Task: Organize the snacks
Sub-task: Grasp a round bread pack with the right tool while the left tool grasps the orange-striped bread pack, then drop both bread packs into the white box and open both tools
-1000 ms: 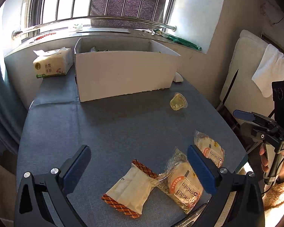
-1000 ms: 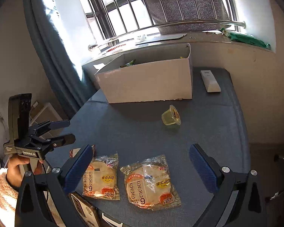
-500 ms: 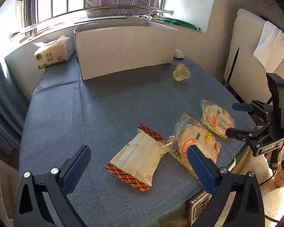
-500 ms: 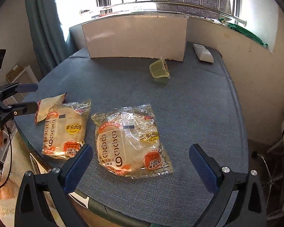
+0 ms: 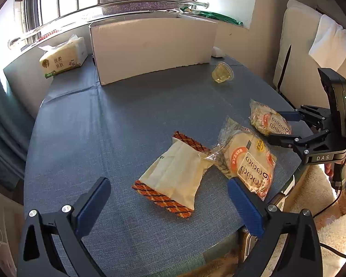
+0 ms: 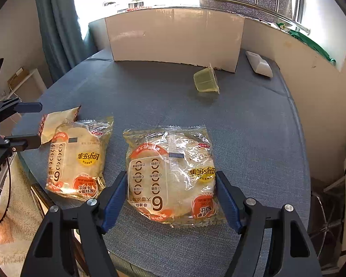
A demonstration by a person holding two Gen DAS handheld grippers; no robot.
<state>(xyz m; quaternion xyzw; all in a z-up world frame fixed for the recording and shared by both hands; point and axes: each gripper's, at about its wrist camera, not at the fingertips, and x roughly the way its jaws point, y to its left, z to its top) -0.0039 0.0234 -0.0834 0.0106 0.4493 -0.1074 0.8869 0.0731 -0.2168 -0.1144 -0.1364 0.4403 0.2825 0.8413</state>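
Snacks lie spread over a round tabletop (image 5: 103, 124) covered in blue-grey cloth. The right tongs (image 6: 170, 196) are spread wide, their blue pads on either side of a clear-wrapped rice cracker pack (image 6: 170, 173) printed with a large 6; whether the pads touch the wrapper cannot be told, and the pack lies flat on the cloth. Just to its left lies a second rice cracker pack (image 6: 75, 159) of the same kind, near the tabletop's edge, with its far corner overlapping a cream pastry packet (image 6: 57, 122) with red-checked ends.

In the left wrist view, the left tongs (image 5: 168, 198) are open and hold nothing, with that same cream pastry packet (image 5: 175, 173) lying on the cloth ahead between the line of the two fingers. The second cracker pack (image 5: 246, 157) touches the packet's right side, and the first pack (image 5: 268, 121) lies further right, framed by the right tongs (image 5: 281, 127).

A yellow jelly cup (image 6: 206, 80) lies tipped on its side toward the back, near the front wall of a white cardboard box (image 6: 175, 39) that stands against the window sill. A white remote-like object (image 6: 259, 64) rests to the right of the box. A tissue pack (image 5: 62, 57) sits to the left of the box in the left wrist view.
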